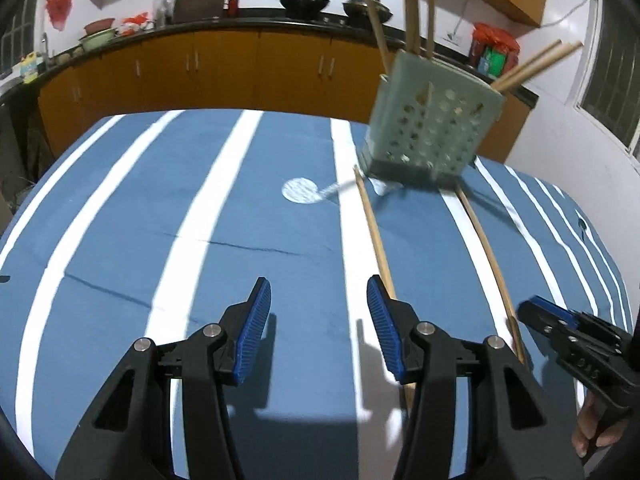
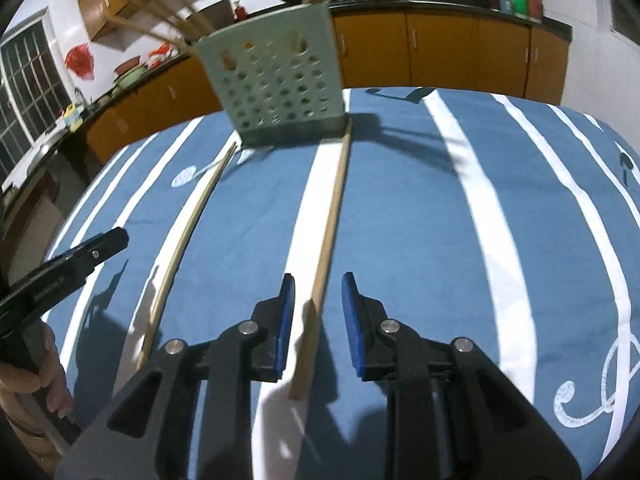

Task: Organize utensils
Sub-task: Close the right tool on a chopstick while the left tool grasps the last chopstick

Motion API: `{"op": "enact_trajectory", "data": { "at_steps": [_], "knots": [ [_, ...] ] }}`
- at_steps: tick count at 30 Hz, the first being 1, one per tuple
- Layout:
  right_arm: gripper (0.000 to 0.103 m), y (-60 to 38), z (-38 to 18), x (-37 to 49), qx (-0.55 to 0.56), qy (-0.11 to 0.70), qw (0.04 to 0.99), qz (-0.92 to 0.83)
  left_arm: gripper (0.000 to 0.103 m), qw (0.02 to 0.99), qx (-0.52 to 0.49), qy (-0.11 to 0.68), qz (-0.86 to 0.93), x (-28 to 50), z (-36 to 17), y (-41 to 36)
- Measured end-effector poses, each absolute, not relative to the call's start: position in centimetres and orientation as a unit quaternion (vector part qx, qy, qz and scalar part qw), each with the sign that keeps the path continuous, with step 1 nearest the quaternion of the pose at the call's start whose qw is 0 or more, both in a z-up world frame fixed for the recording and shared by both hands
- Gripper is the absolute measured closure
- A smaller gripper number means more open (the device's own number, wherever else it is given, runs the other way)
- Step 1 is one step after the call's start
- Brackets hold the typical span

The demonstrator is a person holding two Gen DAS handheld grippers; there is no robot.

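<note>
Two loose chopsticks (image 2: pixel 332 216) (image 2: pixel 188 236) flat on the striped table (image 2: pixel 440 240), far ends by the pale green holder (image 2: pixel 276 88) of chopsticks. Right gripper (image 2: pixel 316 312) fingers spread astride one. Left gripper (image 1: pixel 318 320) fingers spread, empty. Lettering on gripper body unreadable.

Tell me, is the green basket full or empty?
Not empty. Several chopsticks stick up out of the basket. Two more chopsticks lie flat on the tablecloth, outside it.
</note>
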State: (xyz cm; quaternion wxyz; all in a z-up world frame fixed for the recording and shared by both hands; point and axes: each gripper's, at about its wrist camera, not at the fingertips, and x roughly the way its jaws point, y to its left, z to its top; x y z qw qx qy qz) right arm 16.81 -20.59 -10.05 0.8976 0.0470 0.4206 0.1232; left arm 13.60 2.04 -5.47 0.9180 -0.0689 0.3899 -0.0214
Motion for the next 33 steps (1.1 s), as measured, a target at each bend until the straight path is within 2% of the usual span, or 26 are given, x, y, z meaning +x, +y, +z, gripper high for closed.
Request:
{"op": "enact_trajectory", "data": {
  "at_steps": [3,5,13,21,24,26,28,33],
  "knots": [
    [0.079,-20.0,-10.7,17.2,0.025,0.430,0.895,0.114,0.052,0.916,-0.062,0.396,-0.034,13.3,-5.8,1.2],
    [0.094,-20.1,-11.2,17.0,0.013,0.425,0.899,0.102,0.052,0.914,-0.058,0.400,-0.041,13.3,-6.1,0.8],
    [0.095,-24.1,-11.0,17.9,0.063,0.421,0.904,0.049,0.063,0.900,-0.052,0.427,-0.067,13.6,-7.6,-0.9],
    [0.095,-25.3,-10.9,18.2,0.071,0.417,0.905,0.040,0.063,0.897,-0.033,0.434,-0.070,13.9,-8.0,-2.2],
    [0.095,-25.0,-11.1,18.3,0.071,0.420,0.904,0.042,0.074,0.899,-0.016,0.433,-0.064,14.1,-8.0,-2.8],
    [0.095,-24.9,-11.2,18.3,0.071,0.421,0.903,0.044,0.089,0.901,-0.002,0.431,-0.057,14.1,-8.1,-3.0],
    [0.095,-24.9,-11.2,18.3,0.070,0.420,0.904,0.044,0.095,0.901,0.003,0.430,-0.049,14.3,-8.1,-2.9],
    [0.095,-25.0,-10.9,18.4,0.070,0.416,0.906,0.043,0.096,0.901,-0.012,0.433,-0.020,15.4,-8.0,-0.6]
  ]
}}
